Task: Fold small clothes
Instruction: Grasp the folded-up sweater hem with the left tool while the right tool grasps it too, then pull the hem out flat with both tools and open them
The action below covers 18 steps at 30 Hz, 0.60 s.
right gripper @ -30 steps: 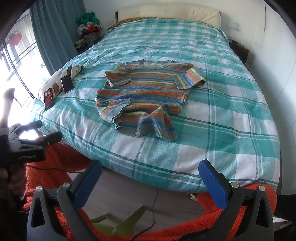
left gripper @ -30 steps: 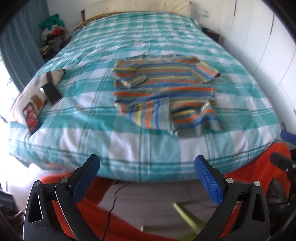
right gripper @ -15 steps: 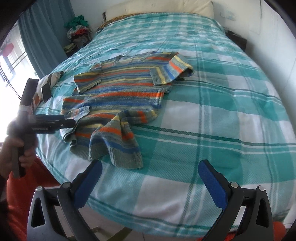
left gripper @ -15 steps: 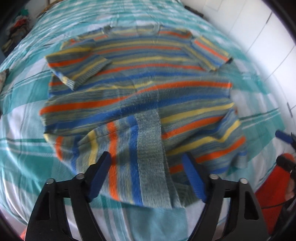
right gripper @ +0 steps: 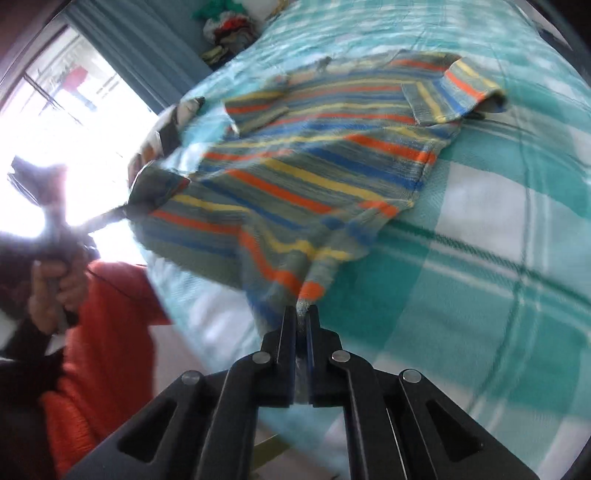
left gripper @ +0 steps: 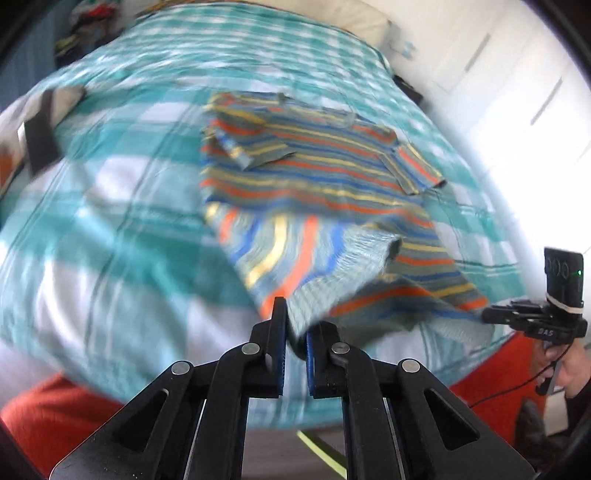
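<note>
Left gripper (left gripper: pixel 294 334), jaws just closed, clamped on a near hem corner of the sweater (left gripper: pixel 317 192). Right gripper (right gripper: pixel 303 317), jaws likewise just closed, clamped on the other near hem corner, knit visible between the pads. Sweater striped in orange, blue, yellow and grey-green, spread on the bed (left gripper: pixel 110 229) towards the foot, both short sleeves folded inward over the chest, near hem drawn up off the cover at the two gripped corners. Collar end flat on the checked teal-and-white cover.

Edges and open room: foot edge of bed just below both grippers; broad bare cover beyond the collar up to the pillow (left gripper: pixel 354 18) and on either flank of the sweater. White wall (left gripper: pixel 517 92) close along one bed edge; dark flat items (left gripper: pixel 40 140) at the opposite edge, well apart from the sweater.

Left wrist view only: pillow, wall, and the right gripper from the side at frame right, with its black camera block and a green light. Right wrist view only: bright window (right gripper: pixel 66 122) and curtain (right gripper: pixel 147 48), clothes pile (right gripper: pixel 229 29) beside the bed head, left hand (right gripper: pixel 55 291) around its handle, orange fabric (right gripper: pixel 110 343) below it. Both views motion-blurred.
</note>
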Available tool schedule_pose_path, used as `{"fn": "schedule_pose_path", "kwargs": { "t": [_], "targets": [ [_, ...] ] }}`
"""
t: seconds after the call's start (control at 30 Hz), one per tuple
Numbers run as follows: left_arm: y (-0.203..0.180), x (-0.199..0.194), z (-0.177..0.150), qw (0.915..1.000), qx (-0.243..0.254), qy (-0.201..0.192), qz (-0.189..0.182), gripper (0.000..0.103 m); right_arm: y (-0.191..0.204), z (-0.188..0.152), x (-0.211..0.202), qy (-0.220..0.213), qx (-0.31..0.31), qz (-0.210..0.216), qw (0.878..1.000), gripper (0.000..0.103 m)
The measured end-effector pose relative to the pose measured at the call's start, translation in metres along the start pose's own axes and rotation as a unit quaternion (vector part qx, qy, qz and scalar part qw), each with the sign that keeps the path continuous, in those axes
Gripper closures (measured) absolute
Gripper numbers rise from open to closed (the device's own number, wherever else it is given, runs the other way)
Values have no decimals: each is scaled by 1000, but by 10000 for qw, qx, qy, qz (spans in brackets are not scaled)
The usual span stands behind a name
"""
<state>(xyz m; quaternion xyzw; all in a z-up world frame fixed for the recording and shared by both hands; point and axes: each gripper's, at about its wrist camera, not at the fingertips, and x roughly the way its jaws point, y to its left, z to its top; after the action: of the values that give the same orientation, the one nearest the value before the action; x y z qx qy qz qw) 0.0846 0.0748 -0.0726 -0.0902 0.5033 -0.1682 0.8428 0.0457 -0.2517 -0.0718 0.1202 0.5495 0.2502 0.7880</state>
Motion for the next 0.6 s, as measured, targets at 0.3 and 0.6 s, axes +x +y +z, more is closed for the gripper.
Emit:
{"fn": "schedule_pose_path", "kwargs": {
  "t": [0.3,0.6],
  "targets": [
    [65,14,-49,9921,-1142,360,383,44,-35,-50,2,-82,1359,-137,9906,93],
    [73,47,-35,9885,-1444,440,-62,73,-57,-69,13,-97,2143,678,9744,49]
  ]
}}
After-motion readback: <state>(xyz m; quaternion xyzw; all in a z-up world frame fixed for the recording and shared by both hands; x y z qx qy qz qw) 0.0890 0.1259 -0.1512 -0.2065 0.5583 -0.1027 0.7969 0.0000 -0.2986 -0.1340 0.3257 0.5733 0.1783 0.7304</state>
